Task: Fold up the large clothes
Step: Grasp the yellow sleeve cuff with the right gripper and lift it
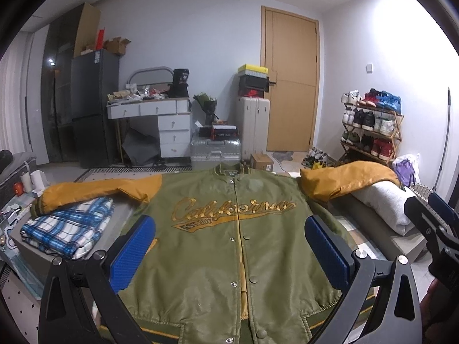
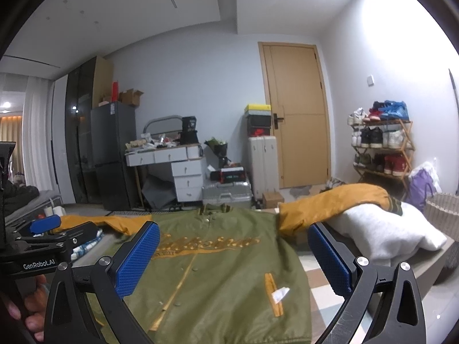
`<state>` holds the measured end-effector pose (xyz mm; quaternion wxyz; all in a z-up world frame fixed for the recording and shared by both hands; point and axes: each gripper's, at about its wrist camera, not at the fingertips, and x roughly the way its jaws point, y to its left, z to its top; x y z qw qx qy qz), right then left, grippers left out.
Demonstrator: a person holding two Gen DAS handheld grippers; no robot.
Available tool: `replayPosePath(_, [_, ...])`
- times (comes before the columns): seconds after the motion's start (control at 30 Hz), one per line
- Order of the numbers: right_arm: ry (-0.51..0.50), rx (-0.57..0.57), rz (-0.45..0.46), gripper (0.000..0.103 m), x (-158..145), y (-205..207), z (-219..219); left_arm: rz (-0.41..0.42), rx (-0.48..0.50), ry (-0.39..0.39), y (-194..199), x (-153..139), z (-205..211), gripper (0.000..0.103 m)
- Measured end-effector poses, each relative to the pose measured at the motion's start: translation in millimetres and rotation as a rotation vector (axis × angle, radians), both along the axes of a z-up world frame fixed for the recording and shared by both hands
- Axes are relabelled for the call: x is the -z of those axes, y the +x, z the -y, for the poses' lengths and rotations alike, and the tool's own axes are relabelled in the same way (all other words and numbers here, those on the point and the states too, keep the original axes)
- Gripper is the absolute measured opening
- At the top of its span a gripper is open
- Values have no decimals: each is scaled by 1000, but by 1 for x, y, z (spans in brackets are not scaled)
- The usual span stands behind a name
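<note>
A green varsity jacket (image 1: 223,246) (image 2: 218,272) with mustard sleeves and gold "California" lettering lies front-up and snapped shut on the bed. Its left sleeve (image 1: 94,190) stretches out over a folded plaid cloth; its right sleeve (image 1: 347,179) (image 2: 338,200) drapes over a grey folded garment. My left gripper (image 1: 229,243) hovers open above the jacket's chest, nothing between its blue pads. My right gripper (image 2: 233,255) is open too, over the jacket's right half. Each gripper also shows at the edge of the other's view: the right gripper (image 1: 433,215), the left gripper (image 2: 46,226).
A folded blue plaid cloth (image 1: 68,229) lies at the left, a folded grey garment (image 1: 384,203) (image 2: 384,229) at the right. Beyond the bed stand a silver suitcase (image 1: 215,150), a white desk (image 1: 160,123), a shoe rack (image 1: 373,126) and a wooden door (image 1: 289,80).
</note>
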<state>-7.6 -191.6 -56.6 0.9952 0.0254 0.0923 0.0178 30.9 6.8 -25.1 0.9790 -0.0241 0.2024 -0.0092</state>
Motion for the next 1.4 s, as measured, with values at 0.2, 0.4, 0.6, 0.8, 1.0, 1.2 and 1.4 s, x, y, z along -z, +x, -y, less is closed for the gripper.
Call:
replayPosePath(0.2, [69, 66, -81, 103, 4, 54, 67, -65, 6, -10, 36, 21, -3, 101])
replayPosePath(0.4, [345, 214, -207, 103, 0, 121, 212, -160, -7, -3, 71, 41, -6, 102])
replayPosePath(0.6, [738, 286, -410, 102, 34, 183, 351, -237, -24, 16, 95, 58, -2, 102])
replayPosePath(0.8, [894, 377, -491, 92, 68, 224, 410, -303, -20, 29, 104, 66, 6, 102])
replayPosePath(1.0, [935, 428, -534, 50, 71, 246, 423, -298, -23, 56, 101, 64, 5, 102])
replayPosePath(1.2, [537, 503, -392, 36, -1, 251, 396, -293, -31, 48, 100, 61, -2, 102])
replayPosePath(1.4, [247, 540, -285, 35, -63, 272, 342, -268, -53, 25, 99, 55, -19, 102])
